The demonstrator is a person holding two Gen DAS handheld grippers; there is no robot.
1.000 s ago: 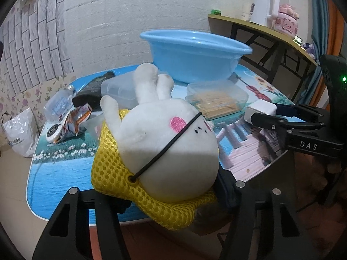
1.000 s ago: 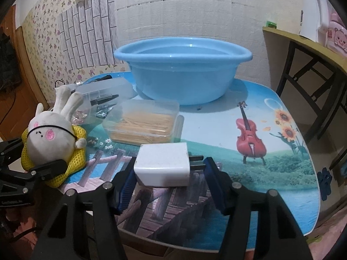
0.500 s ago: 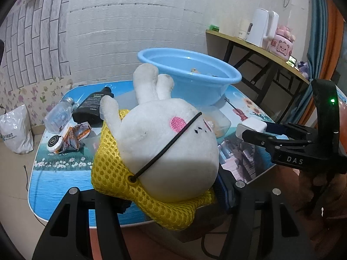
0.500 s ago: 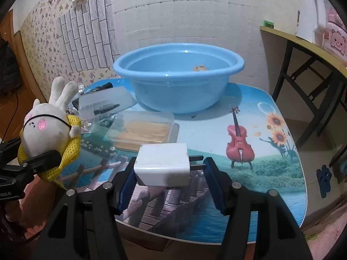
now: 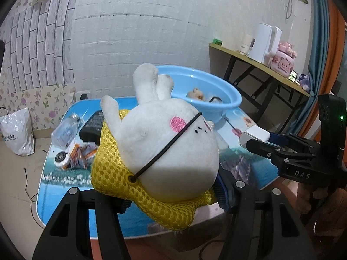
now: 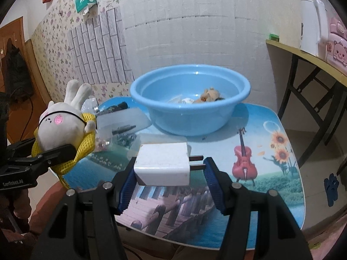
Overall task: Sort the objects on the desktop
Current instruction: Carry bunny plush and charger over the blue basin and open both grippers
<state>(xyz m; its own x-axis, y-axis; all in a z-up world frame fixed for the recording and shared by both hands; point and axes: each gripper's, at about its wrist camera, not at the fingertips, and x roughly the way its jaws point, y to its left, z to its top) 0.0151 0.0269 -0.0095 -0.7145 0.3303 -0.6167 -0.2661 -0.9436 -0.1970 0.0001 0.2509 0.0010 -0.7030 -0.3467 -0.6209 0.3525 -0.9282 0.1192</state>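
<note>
Left wrist view: the left gripper is clamped on the bunny. The bunny sits low between the jaws, held up in the air above the near edge of the table. It looks soft and light, so it will squash but not break. Its round body is a good place to hold; the ears and yellow net would flop. The gripper tips down toward the basin.

Right wrist view: the right gripper is clamped on the plug. One pad presses its flat end and the other presses its prongs. The plug is up in the air over the table's near part. It looks hard, smooth and light, so it could slip. This gripper also tips down at the basin, where some small things already lie.
</note>
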